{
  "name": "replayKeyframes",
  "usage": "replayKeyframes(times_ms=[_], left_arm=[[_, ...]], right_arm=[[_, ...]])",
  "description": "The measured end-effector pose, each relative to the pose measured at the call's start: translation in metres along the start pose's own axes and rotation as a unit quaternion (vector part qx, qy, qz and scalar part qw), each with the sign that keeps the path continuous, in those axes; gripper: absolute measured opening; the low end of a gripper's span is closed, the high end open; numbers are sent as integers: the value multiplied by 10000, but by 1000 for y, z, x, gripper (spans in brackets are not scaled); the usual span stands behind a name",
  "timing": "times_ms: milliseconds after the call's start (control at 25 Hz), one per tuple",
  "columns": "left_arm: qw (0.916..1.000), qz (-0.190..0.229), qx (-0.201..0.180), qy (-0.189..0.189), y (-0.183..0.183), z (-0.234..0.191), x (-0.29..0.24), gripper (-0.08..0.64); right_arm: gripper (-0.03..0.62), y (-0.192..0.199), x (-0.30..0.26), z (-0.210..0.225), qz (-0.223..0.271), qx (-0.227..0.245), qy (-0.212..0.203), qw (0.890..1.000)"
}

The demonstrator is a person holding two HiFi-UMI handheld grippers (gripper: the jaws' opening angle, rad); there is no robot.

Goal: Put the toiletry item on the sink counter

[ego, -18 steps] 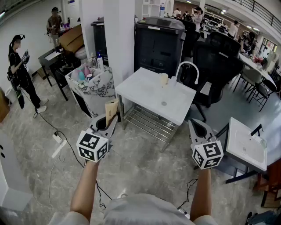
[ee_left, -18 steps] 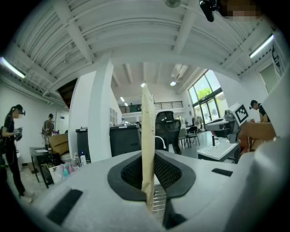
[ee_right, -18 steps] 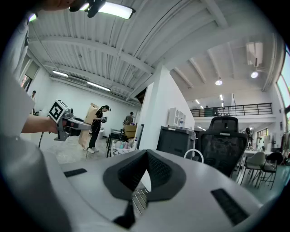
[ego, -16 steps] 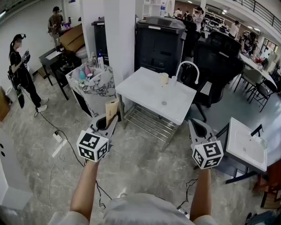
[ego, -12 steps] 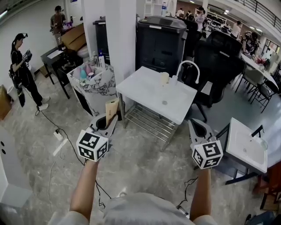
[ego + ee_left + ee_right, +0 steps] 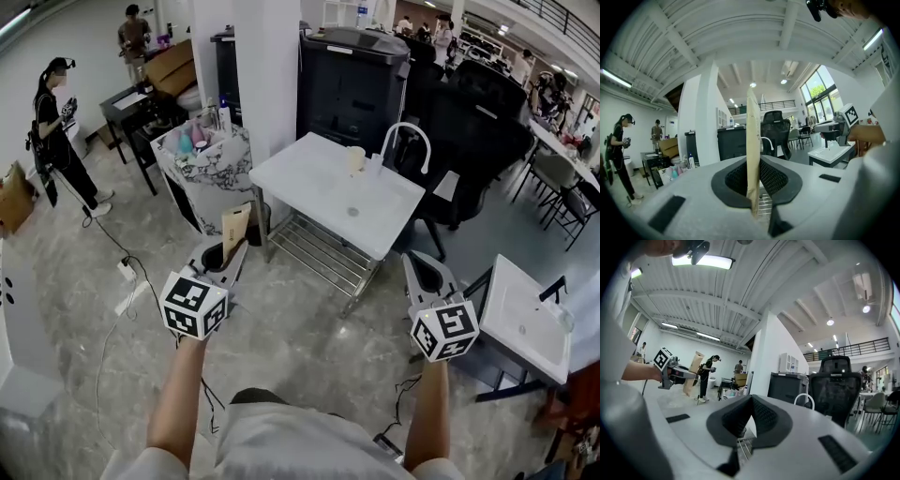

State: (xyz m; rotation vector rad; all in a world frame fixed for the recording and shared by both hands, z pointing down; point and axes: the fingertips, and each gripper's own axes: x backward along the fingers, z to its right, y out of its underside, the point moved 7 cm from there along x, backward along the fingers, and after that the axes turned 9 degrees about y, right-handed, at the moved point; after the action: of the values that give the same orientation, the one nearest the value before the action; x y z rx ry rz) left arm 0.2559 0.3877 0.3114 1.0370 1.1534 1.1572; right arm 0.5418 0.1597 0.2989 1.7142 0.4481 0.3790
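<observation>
My left gripper [image 6: 226, 253] is shut on a flat beige toiletry tube [image 6: 232, 228] that stands upright above the jaws. In the left gripper view the tube [image 6: 752, 150] is pinched edge-on between the dark pads [image 6: 774, 178]. The white sink counter [image 6: 309, 187], with a curved faucet [image 6: 409, 131] and a pale cup [image 6: 355, 158], stands ahead across the floor, apart from both grippers. My right gripper [image 6: 419, 266] hangs at the right, its jaws [image 6: 751, 401] shut with nothing between them. The right gripper view also shows the left gripper [image 6: 670, 369] and the tube [image 6: 692, 373].
A marble-patterned stand [image 6: 211, 173] with several bottles sits left of the counter beside a white pillar [image 6: 267, 75]. A black cabinet [image 6: 352, 80] is behind. A second white sink [image 6: 525, 314] is at the right. Two people [image 6: 56, 127] stand far left. A cable [image 6: 117, 281] lies on the floor.
The head view has drifted, so the counter and the marble stand sit a little lower and to the right. Both grippers keep their places and the tube stays held.
</observation>
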Motion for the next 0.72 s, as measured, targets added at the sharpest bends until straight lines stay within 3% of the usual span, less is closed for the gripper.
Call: replayKeyframes(times_ms=[200, 440, 720], left_arm=[[9999, -119, 28, -58, 5, 5, -6, 29], [9999, -107, 33, -23, 3, -24, -23, 29], [9995, -5, 193, 248, 28, -105, -86, 29]], right_arm=[[-5, 0, -5, 13, 116, -159, -73, 9998], [-5, 3, -34, 6, -49, -111, -162, 9998], [-5, 24, -96, 4, -438, 124, 136, 9989]])
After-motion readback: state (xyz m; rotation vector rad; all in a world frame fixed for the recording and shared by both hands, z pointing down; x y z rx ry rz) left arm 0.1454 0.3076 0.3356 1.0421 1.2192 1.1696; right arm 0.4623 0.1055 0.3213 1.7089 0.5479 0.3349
